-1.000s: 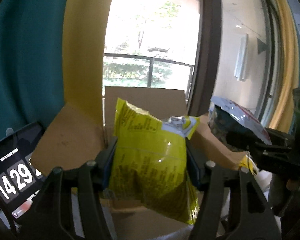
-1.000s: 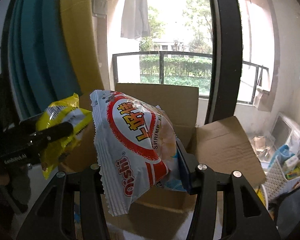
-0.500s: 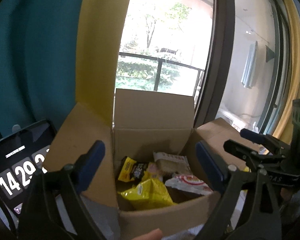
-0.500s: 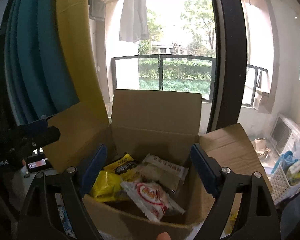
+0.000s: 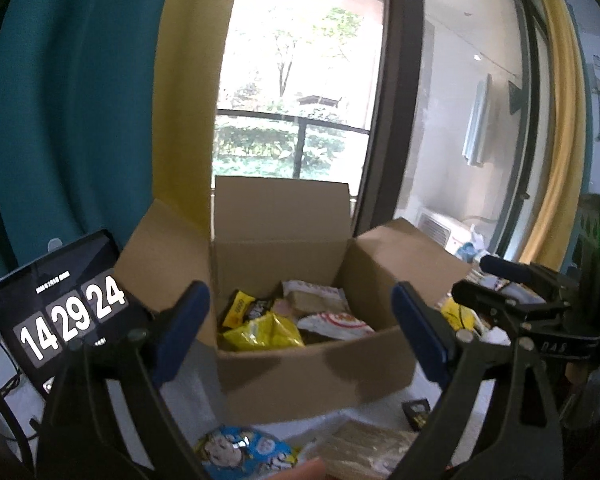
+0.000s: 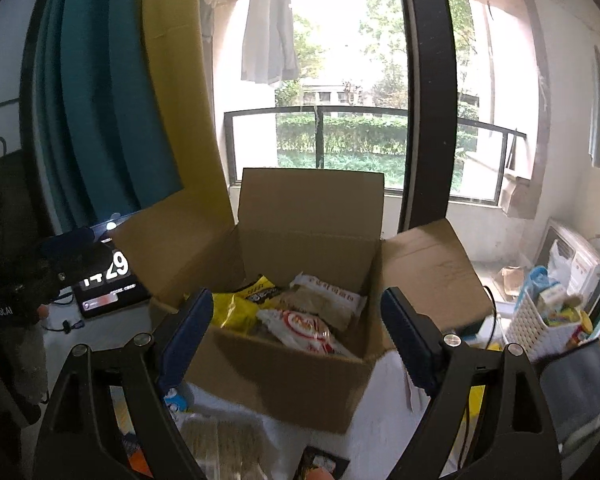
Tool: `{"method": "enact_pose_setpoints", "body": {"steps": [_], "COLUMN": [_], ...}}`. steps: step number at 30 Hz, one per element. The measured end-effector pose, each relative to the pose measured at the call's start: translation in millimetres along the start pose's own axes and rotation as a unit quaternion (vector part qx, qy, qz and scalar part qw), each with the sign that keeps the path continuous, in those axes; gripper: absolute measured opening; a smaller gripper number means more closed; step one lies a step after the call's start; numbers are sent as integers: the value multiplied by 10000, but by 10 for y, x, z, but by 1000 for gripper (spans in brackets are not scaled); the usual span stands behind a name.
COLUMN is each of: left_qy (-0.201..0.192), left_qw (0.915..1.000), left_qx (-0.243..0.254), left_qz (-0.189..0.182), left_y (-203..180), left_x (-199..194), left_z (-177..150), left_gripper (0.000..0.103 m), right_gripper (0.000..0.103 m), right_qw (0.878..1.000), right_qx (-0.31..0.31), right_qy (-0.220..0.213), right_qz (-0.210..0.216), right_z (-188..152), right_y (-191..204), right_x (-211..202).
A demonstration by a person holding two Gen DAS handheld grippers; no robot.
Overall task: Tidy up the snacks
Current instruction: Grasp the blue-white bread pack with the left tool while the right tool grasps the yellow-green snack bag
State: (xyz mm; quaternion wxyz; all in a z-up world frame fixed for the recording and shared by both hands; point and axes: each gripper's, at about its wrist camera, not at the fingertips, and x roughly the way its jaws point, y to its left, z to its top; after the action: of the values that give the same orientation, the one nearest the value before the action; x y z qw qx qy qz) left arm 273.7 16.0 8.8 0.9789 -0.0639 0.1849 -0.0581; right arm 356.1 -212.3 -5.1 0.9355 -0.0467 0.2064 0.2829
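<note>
Both tongs, left tongs (image 5: 300, 332) and right tongs (image 6: 298, 334), spread wide, empty, angled down toward the cardboard box (image 6: 284, 376).

both tongs emptied, snack bags (image 5: 262, 330) now boxed

Matt cardboard box (image 6: 284, 376); glossy plastic snack bags (image 6: 304, 330).
</note>
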Motion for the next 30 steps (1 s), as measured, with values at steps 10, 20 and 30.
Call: {"method": "enact_pose_setpoints", "body": {"steps": [10, 20, 30], "left_qy": [194, 478, 812], "left_qw": [9998, 9986, 9962], "left_qx": [35, 41, 29], "left_qz": [-105, -217, -320], "left_y": [-189, -317, -403], "left_x": [-359, -652, -873], "left_z": [-281, -648, -1049], "left_gripper": [93, 93, 93], "right_gripper": [88, 88, 88], "right_qw": [9999, 9988, 9955], "right_qx": [-23, 23, 411], "right_qy": [148, 496, 845], "right_qz": [-19, -6, -92], "right_z": [-387, -882, -1391], "right_y": [34, 101, 137], "right_x": [-454, -829, -1080]}}
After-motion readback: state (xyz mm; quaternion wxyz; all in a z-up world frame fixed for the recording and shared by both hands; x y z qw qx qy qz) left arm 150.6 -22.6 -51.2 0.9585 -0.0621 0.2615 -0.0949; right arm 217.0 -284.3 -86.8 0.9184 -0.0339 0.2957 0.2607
